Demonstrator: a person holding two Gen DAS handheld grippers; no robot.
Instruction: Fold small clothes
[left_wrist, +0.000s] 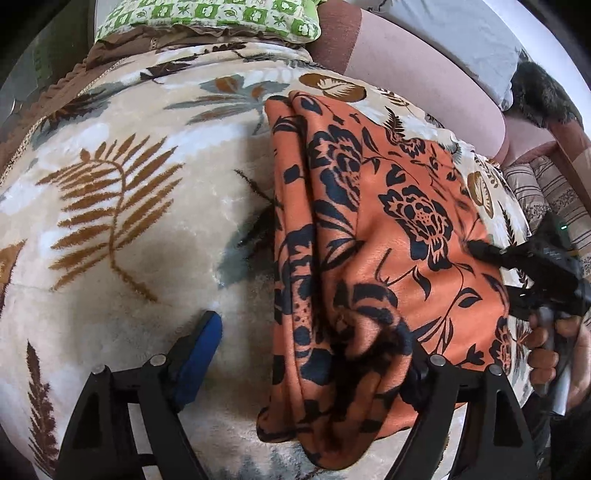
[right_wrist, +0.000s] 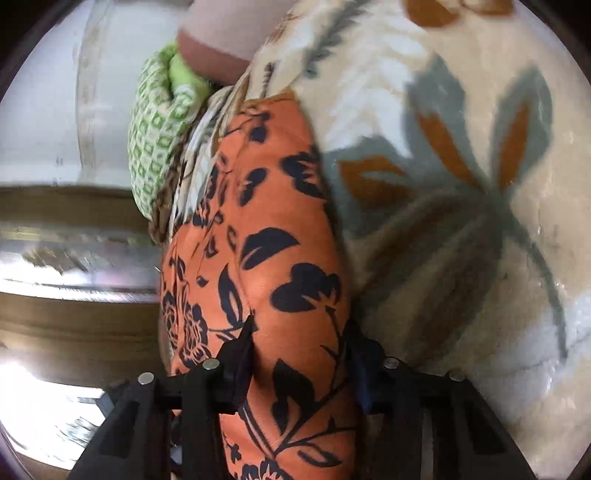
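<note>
Orange cloth (left_wrist: 373, 236), black floral, apparently folded

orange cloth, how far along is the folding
Done: the orange cloth already lies doubled lengthwise on the blanket. In hand: the right gripper clamps one edge; the left gripper stands open at the near end. Left: folding it shorter.

Orange cloth (left_wrist: 369, 229) w/ black florals; cream blanket (left_wrist: 129, 221), brown/grey leaves.
</note>
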